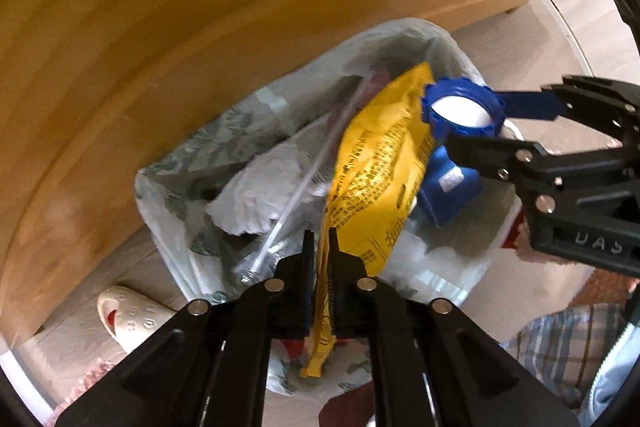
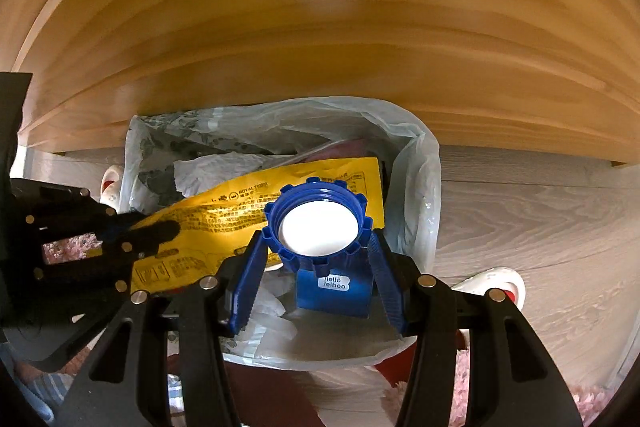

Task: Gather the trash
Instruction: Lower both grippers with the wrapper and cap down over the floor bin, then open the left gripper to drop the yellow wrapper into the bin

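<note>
Grippers both point down over the lined trash bag (image 1: pixel 168 187): my left gripper (image 1: pixel 320 239) pinches the yellow snack wrapper (image 1: pixel 376 163), my right gripper (image 2: pixel 316 267) clamps, seemingly, the blue wide-mouthed bottle (image 2: pixel 320 227), poised for dropping.

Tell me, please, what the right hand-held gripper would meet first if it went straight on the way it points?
Probably the white crumpled plastic inside the lined trash bin, below the right hand-held gripper and the blue container it holds; depth is unclear.

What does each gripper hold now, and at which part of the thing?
Left gripper: the yellow snack bag, pinched near its lower end. Right gripper: the blue bottle, clamped at its sides below the open mouth.
</note>
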The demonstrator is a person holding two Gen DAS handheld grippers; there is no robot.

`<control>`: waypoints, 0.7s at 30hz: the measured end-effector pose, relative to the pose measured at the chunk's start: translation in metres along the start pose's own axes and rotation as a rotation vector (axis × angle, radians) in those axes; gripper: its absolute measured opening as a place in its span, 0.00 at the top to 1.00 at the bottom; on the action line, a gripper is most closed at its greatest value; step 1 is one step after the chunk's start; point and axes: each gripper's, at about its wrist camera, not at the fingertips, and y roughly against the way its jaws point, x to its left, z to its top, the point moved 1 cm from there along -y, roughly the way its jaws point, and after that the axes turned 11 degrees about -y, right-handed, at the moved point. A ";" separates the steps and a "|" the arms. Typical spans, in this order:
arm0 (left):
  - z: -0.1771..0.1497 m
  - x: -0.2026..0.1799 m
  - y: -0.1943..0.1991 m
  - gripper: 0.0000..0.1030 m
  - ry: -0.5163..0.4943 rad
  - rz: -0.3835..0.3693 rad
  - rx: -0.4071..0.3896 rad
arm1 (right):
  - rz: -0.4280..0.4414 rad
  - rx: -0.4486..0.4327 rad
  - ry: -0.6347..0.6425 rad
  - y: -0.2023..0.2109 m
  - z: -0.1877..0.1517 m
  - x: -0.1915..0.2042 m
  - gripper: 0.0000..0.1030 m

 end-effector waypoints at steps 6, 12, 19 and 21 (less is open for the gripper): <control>0.009 0.014 -0.003 0.89 0.053 0.051 -0.052 | -0.011 0.009 -0.016 -0.008 0.004 -0.003 0.50; 0.017 0.015 -0.007 0.78 0.043 0.113 -0.071 | -0.008 0.017 -0.033 -0.011 0.006 -0.008 0.50; 0.019 0.013 0.000 0.57 0.032 0.161 -0.090 | -0.005 0.018 -0.044 -0.013 0.011 -0.016 0.50; 0.020 0.009 0.003 0.46 0.016 0.212 -0.093 | -0.006 0.020 -0.049 -0.014 0.011 -0.017 0.50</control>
